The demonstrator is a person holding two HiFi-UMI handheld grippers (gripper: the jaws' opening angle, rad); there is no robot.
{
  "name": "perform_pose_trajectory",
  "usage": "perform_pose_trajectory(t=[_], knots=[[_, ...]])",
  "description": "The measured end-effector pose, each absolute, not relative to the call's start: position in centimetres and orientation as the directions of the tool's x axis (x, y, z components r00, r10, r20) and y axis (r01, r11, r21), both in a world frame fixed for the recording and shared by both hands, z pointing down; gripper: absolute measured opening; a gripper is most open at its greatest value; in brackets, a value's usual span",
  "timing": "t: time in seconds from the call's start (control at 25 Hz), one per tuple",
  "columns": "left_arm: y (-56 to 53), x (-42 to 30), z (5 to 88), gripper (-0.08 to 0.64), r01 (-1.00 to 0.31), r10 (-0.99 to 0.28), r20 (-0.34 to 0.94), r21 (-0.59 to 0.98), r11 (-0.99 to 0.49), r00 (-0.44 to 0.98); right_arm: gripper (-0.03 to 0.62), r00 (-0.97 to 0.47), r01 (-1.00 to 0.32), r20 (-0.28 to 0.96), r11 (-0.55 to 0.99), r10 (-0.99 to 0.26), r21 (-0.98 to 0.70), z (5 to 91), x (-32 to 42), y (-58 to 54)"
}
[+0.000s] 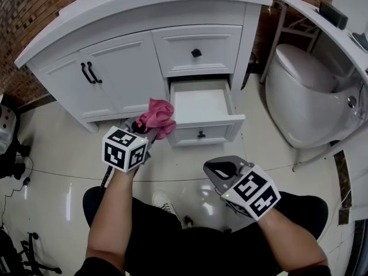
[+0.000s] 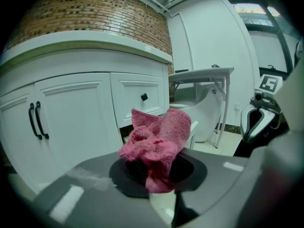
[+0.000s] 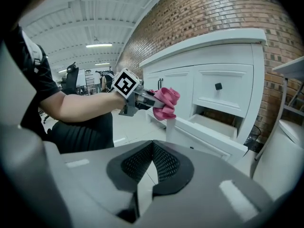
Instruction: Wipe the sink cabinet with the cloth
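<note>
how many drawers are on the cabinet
2, both on the right side of the cabinet: the upper drawer, shut, and the lower drawer just beneath it, pulled open. None seem hidden.

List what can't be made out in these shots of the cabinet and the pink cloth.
Sink basin: head view, top edge cuts off all above the countertop.
Left tool pads: left gripper view, the bunched pink cloth covers them.
Cloth touching the open drawer or not: head view, cloth overlaps its left corner.
Drawer's back: head view, hidden under the upper drawer.
</note>
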State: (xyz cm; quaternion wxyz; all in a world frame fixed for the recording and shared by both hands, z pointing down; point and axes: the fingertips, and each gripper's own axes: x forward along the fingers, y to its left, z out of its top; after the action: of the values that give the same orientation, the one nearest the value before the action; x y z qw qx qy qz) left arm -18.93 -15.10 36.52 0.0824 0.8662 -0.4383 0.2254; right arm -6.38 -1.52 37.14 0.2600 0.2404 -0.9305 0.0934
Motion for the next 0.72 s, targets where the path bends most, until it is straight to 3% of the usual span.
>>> perform_pose_trajectory(t=[0.48, 0.72], knots=[[-13.3, -19.3, 36.9, 0.086, -0.804, -0.721, 0.442, 0.001, -0.595, 0.534, 0.006, -0.728, -0.558, 0.496, 0.829, -0.473, -0.027, 36.0, -5.1, -1.6], [-12.2, -14.6, 37.4, 0.086, -0.755, -0.678, 0.397, 0.062, -0.653, 0.619, 0.006, -0.713, -0.596, 0.495, 0.802, -0.496, -0.054, 37.7, -2.3, -2.8]])
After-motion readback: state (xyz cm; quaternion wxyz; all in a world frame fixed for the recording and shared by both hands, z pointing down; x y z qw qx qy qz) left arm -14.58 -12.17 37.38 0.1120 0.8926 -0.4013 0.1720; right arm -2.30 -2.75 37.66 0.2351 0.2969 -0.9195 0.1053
